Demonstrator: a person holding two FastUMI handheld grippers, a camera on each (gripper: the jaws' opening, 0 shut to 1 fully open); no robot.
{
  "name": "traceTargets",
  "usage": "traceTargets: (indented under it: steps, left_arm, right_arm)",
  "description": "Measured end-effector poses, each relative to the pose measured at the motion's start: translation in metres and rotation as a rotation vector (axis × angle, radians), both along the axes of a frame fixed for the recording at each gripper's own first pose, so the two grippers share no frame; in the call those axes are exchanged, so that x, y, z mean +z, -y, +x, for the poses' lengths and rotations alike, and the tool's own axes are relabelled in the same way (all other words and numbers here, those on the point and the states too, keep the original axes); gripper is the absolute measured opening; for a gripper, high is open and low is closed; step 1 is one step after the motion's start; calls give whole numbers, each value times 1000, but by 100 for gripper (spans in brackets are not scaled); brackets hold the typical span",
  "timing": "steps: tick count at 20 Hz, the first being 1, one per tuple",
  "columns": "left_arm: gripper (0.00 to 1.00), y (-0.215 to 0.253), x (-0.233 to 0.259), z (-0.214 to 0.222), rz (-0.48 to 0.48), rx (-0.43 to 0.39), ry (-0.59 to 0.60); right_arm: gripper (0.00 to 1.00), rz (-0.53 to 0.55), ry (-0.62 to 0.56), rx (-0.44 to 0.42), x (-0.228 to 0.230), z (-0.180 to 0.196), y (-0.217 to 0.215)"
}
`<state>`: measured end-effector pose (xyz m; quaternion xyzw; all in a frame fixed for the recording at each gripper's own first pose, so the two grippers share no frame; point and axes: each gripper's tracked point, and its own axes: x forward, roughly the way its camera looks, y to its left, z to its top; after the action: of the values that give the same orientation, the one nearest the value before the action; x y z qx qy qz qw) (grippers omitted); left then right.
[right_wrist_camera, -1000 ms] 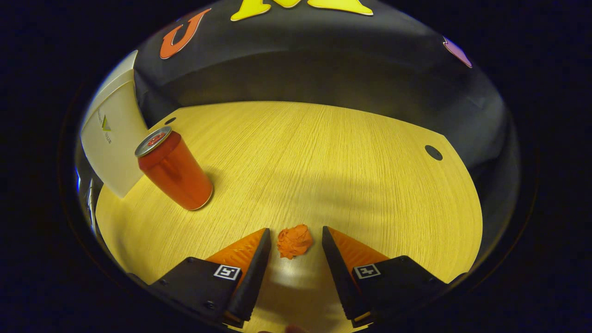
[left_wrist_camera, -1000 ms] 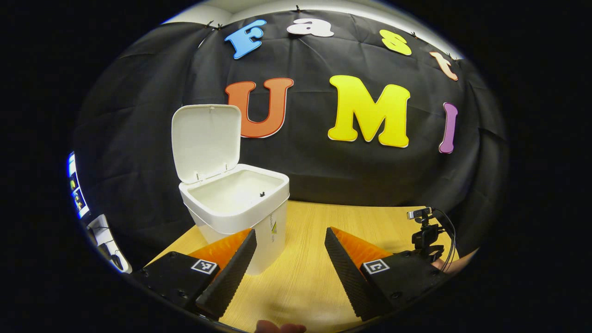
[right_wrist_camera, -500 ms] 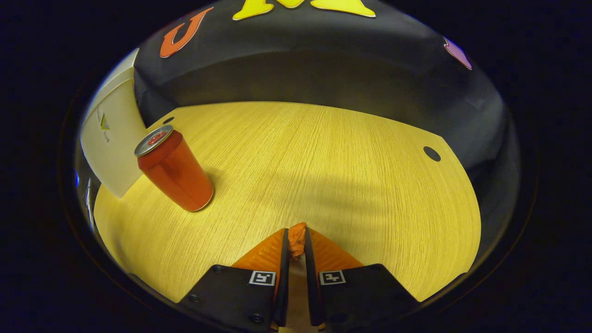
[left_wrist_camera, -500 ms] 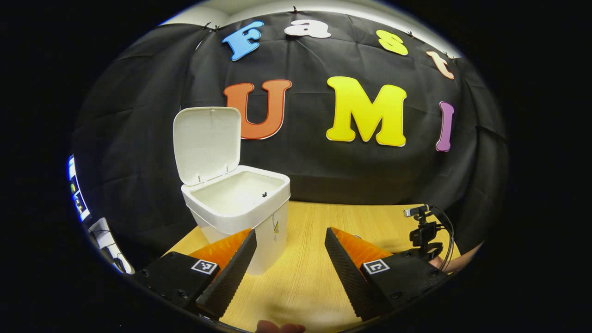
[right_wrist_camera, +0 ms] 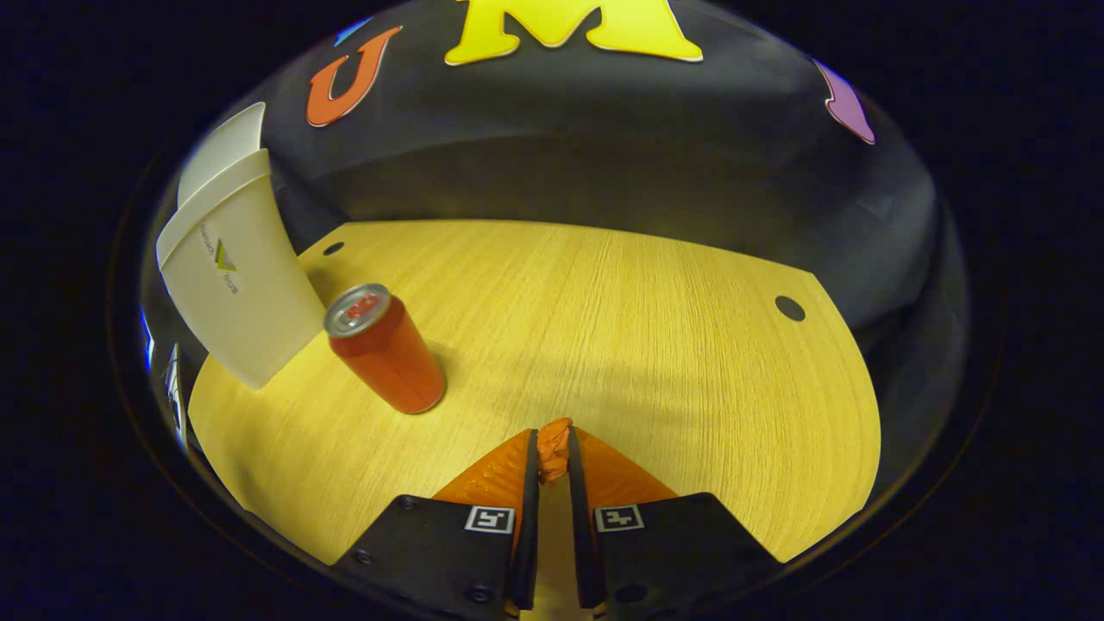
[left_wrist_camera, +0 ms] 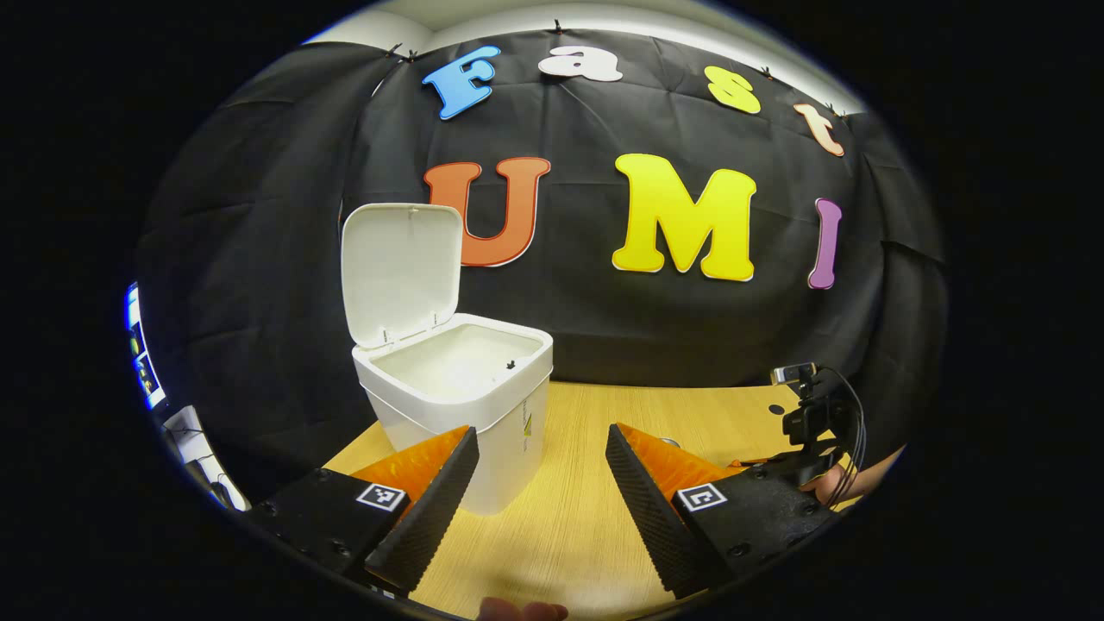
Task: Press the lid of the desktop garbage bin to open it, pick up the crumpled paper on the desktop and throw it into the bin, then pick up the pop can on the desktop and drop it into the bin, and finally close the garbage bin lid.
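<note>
Our right gripper [right_wrist_camera: 552,457] pinches the crumpled paper [right_wrist_camera: 553,447] (light, soft, squashable) at its middle; our left gripper [left_wrist_camera: 539,483] stays spread.

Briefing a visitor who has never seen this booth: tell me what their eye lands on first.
The white bin at the table's left, its lid standing open. Next, the crumpled paper pinched in the right gripper. The red pop can stands upright on the wooden table beside the bin.
</note>
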<state>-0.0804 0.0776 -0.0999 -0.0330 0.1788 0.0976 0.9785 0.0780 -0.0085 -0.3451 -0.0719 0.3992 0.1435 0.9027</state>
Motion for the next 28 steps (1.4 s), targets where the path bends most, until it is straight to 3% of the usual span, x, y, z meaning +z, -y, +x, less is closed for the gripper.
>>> traceTargets:
  steps: [1,9,17,22,28]
  left_arm:
    - [98,0,0,1,-7,-5,6]
    - [98,-23,-8,-1,-38,-10,32]
    - [98,-62,-12,-24,-36,53,41]
    - [98,-72,-9,-32,-30,68,50]
    - [98,-106,-13,-65,-27,134,55]
  right_arm:
    - [6,23,7,8,11,-5,-10]
    - [6,147,138,82,133,-18,-79]
    - [5,274,328,266,256,-22,-193]
    - [5,317,373,428,286,-27,-286]
    - [5,308,325,539,261,-33,-382]
